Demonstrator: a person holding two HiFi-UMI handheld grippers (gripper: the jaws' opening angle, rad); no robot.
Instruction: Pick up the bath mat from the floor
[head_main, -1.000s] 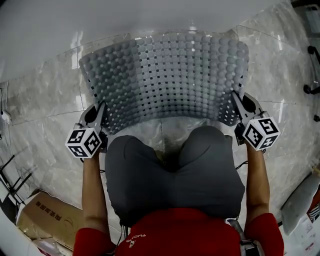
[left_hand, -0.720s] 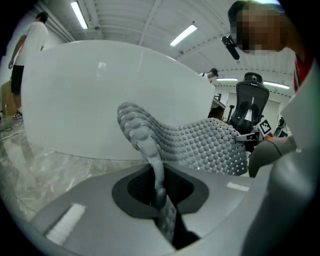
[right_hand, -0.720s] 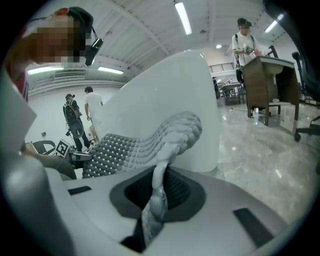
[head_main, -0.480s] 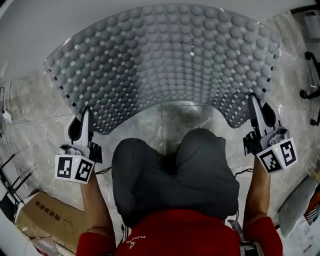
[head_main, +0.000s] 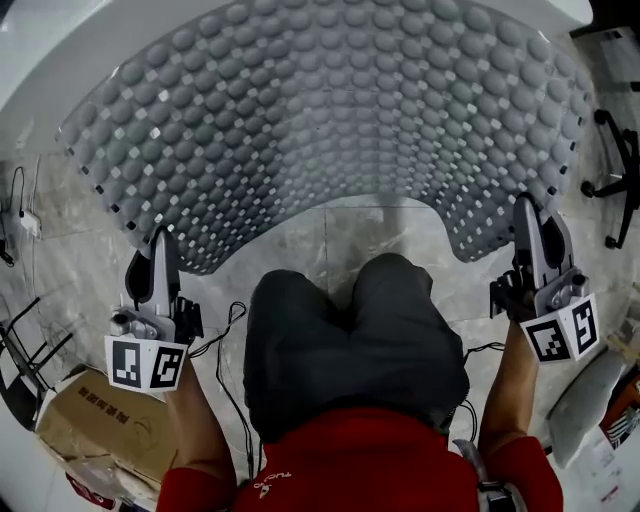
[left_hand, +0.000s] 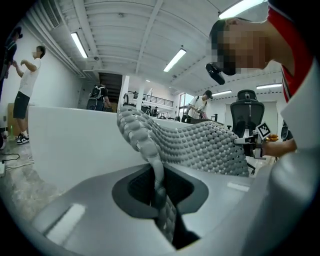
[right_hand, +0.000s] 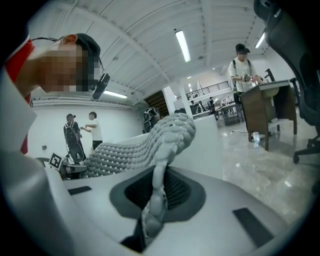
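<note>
The grey bath mat (head_main: 330, 130), covered in round bumps and small square holes, hangs spread out in the air between both grippers, off the marble floor (head_main: 340, 235). My left gripper (head_main: 160, 245) is shut on the mat's near left corner; its own view shows the mat's edge (left_hand: 157, 185) pinched between the jaws. At the near right corner my right gripper (head_main: 527, 212) is shut on the mat as well, and the bumpy edge (right_hand: 157, 192) runs between its jaws. The mat bows upward and away from me.
A white wall or tub side (head_main: 60, 50) runs behind the mat. A cardboard box (head_main: 85, 425) lies at the lower left, cables (head_main: 20, 215) at the left, an office chair base (head_main: 610, 165) at the right. Several people stand farther off in the room (right_hand: 82, 132).
Both grippers have lifted the mat higher and spread apart. The mat now fills more of the head view and hides more of the floor.
</note>
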